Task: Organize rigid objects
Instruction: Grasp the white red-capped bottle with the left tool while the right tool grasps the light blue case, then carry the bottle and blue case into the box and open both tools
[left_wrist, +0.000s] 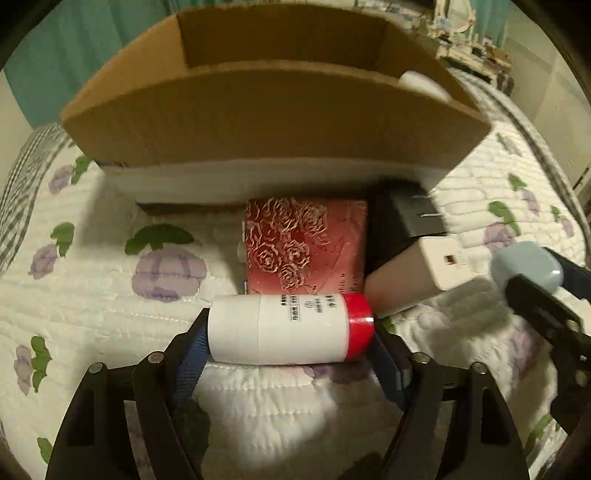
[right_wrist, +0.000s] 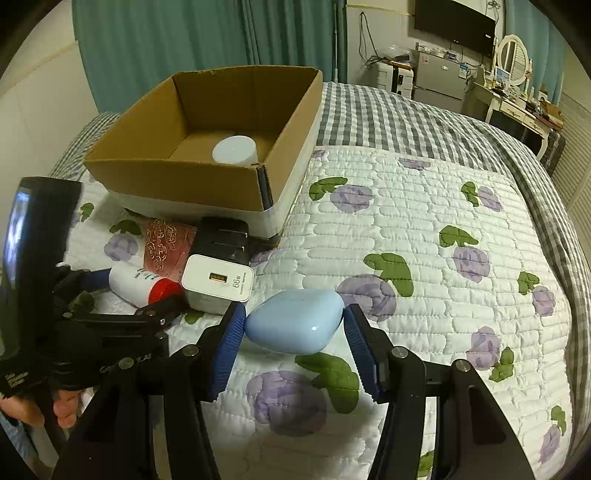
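The left claw (left_wrist: 291, 330) straddles a white bottle with a red cap (left_wrist: 290, 326) lying on its side on the quilted bed (right_wrist: 424, 236), blue pads at both ends; whether they press on it I cannot tell. The right claw (right_wrist: 295, 326) is clenched on a pale blue rounded case (right_wrist: 293, 319), held just above the quilt. Just beyond the bottle lie a red rose-patterned box (left_wrist: 306, 243), a black plug adapter (right_wrist: 221, 240) and a white charger (right_wrist: 218, 282), bunched together. Farther off sits an open cardboard box (right_wrist: 177, 177) with a white round container (right_wrist: 234, 149) inside.
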